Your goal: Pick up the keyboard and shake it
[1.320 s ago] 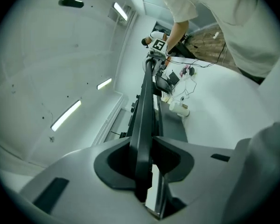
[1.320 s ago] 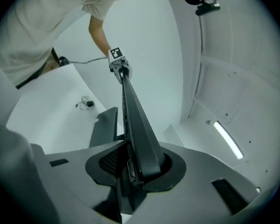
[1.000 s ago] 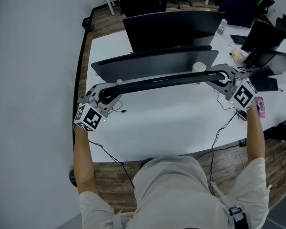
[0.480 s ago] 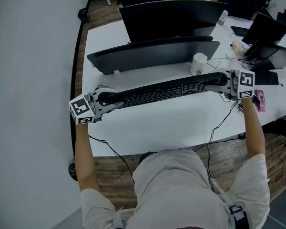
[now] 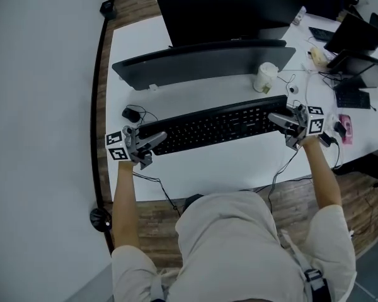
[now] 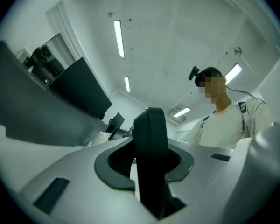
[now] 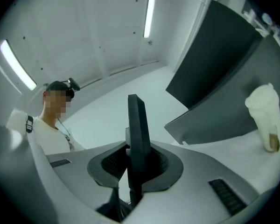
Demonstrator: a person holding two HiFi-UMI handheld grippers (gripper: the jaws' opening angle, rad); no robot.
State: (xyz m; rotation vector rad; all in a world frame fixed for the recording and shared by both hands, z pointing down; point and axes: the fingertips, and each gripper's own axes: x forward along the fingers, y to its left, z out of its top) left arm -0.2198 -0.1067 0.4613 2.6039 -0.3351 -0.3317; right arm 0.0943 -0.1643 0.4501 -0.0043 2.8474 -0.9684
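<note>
Head view shows the white table (image 5: 239,168) that carries everything, with a wide dark monitor (image 5: 201,65) across its far side. Nearer than that, the black keyboard (image 5: 214,126) lies keys-up and level, at or just above the tabletop; I cannot tell whether it touches. It is long, so it is held by both short ends, which likely keeps it from tipping and lets both hands share a shake. The left gripper (image 5: 152,141) has the left end, its jaws narrowly apart and pressed on the keyboard's edge. The right gripper (image 5: 280,119) takes the right end the same way; its jaws have just been closing, and the keyboard's end sits clamped between them. A white cup (image 5: 264,78) stands just beyond the right end and a mouse (image 5: 131,114) beyond the left. Both are near enough that the keyboard would probably need lifting before any shake.
</note>
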